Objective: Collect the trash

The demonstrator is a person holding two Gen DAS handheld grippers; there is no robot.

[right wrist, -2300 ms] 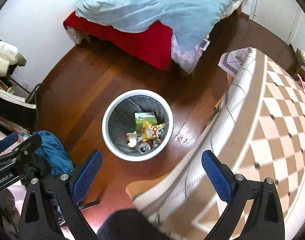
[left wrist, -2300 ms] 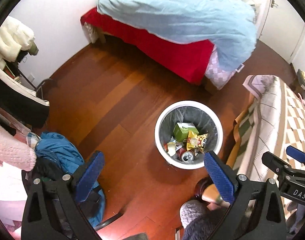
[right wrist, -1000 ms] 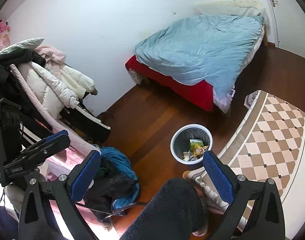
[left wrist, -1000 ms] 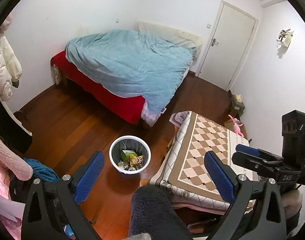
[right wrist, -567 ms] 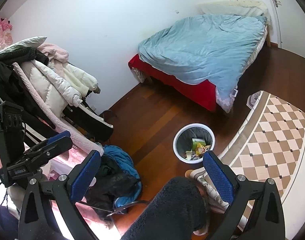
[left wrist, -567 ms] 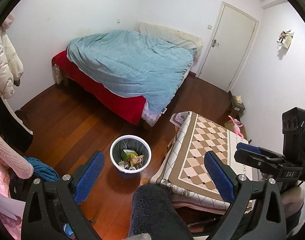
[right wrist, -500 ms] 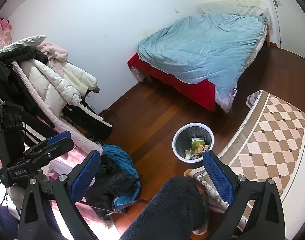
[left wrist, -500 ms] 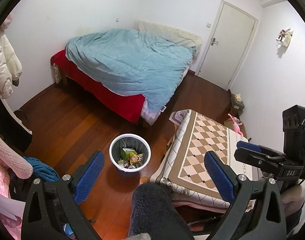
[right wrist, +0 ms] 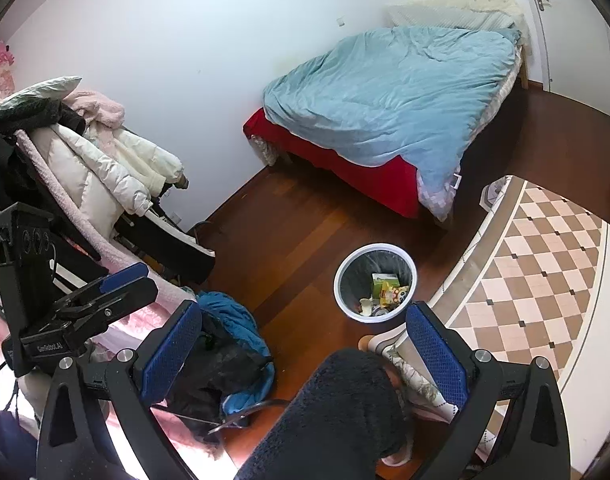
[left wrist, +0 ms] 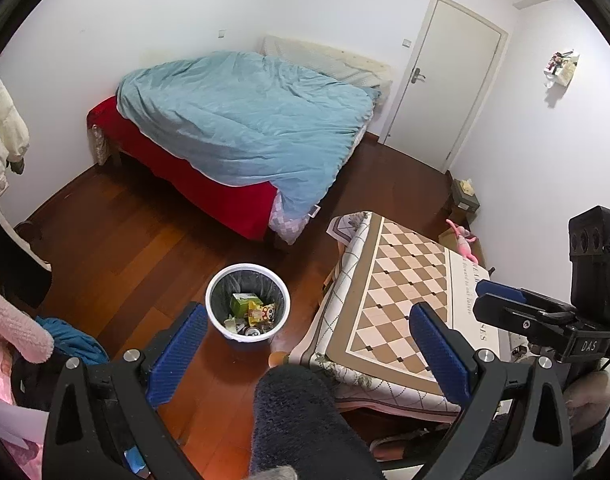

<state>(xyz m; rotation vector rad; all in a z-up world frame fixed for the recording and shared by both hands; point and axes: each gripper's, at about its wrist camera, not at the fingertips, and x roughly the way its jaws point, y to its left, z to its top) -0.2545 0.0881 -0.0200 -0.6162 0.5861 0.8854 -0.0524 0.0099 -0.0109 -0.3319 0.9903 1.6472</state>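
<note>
Each gripper is black with two long arms that end in fingers with bumpy blue pads. Shiny silver screws sit near the pads. The left gripper (left wrist: 309,354) looks the same as the right gripper (right wrist: 303,350). White letters mark their sides. The person wears a dark fuzzy sleeve (right wrist: 345,412).

A bed (left wrist: 209,184) with a red base stands against the white wall, a rumpled light blue duvet (left wrist: 249,120) spread over it. A closed white door (left wrist: 445,76) sits in the corner beyond. The floor (left wrist: 125,232) is reddish-brown wood. A checkered brown-and-cream cloth (left wrist: 401,300) covers the tabletop. A pile of coats (right wrist: 85,160), white, pink and black, is heaped at the left, and a blue garment (right wrist: 233,320) lies crumpled on the floor beside it.
</note>
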